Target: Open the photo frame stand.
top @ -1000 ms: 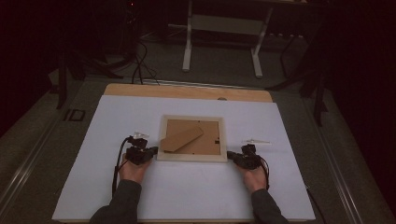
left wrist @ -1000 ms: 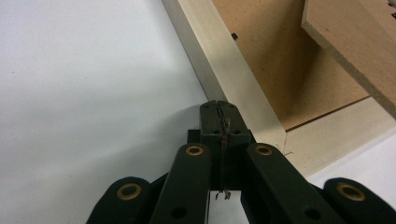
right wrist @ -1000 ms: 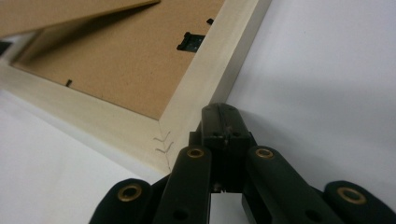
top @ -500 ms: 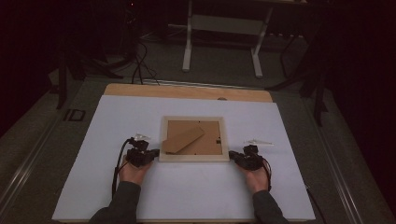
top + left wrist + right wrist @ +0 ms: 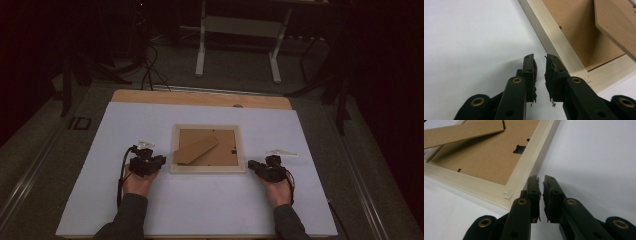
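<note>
Picture frame (image 5: pixel 208 148) lies face-down mid-counter (image 5: pixel 150 210), stand flap (image 5: pixel 196 150) raised. Left claw (image 5: pixel 540 65) & right claw (image 5: pixel 540 184), jaws just opening a crack, empty, flank its near corners; risk: pads skid off thin rail, frame slides.

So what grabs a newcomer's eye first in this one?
The pale wooden picture frame lying face down mid-table, its brown stand flap slanting across the backing. A black gripper flanks each near corner: the left gripper and the right gripper, jaws slightly parted, having just been opening, with nothing between them.
</note>
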`<state>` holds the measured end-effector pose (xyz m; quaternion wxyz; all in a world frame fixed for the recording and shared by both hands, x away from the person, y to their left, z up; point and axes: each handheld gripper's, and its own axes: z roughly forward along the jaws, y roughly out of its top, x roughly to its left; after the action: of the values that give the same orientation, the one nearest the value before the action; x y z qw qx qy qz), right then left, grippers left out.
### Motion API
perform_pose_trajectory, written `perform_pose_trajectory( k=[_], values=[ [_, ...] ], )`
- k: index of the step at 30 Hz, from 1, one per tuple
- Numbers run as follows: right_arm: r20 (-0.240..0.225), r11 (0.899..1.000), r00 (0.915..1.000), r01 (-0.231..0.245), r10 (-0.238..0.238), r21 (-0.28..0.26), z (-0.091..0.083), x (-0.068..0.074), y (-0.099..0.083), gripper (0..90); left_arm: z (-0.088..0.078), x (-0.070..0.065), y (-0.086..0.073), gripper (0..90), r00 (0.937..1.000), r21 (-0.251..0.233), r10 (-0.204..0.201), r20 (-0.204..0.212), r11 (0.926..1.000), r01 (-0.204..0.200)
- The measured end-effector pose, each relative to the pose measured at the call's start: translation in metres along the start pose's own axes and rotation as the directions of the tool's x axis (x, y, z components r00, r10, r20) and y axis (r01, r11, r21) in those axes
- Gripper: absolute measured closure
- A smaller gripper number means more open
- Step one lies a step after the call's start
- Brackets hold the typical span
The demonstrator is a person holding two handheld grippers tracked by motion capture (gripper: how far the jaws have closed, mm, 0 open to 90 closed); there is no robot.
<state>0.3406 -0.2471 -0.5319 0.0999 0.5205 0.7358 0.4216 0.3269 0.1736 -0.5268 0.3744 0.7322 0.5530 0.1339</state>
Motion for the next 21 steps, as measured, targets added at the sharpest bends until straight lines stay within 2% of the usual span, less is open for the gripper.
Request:
perform_pose_trajectory(
  k=[6, 11, 16, 21],
  values=[
    [-0.002, 1.0, 0.9999, -0.016, 0.016, -0.011, -0.003, -0.004, -0.001, 79.7, -0.004, 0.001, 0.002, 74.7, 1.0, -0.006, -0.006, 0.006, 1.0, 0.006],
    [-0.007, 1.0, 0.9999, -0.014, 0.014, -0.021, -0.006, -0.004, 0.0, 77.5, -0.009, -0.001, 0.004, 67.9, 1.0, -0.025, -0.008, 0.005, 0.9996, 0.008],
    [-0.016, 1.0, 0.9998, -0.015, 0.014, -0.025, -0.008, -0.005, 0.001, 75.8, -0.015, 0.0, 0.007, 58.9, 0.9995, -0.038, -0.026, 0.017, 0.9989, 0.027],
    [-0.02, 0.999, 0.9997, -0.011, 0.01, -0.034, -0.01, -0.005, 0.003, 75.2, -0.02, 0.0, 0.011, 55.3, 0.9984, -0.047, -0.036, 0.043, 0.9981, 0.038]
  ],
)
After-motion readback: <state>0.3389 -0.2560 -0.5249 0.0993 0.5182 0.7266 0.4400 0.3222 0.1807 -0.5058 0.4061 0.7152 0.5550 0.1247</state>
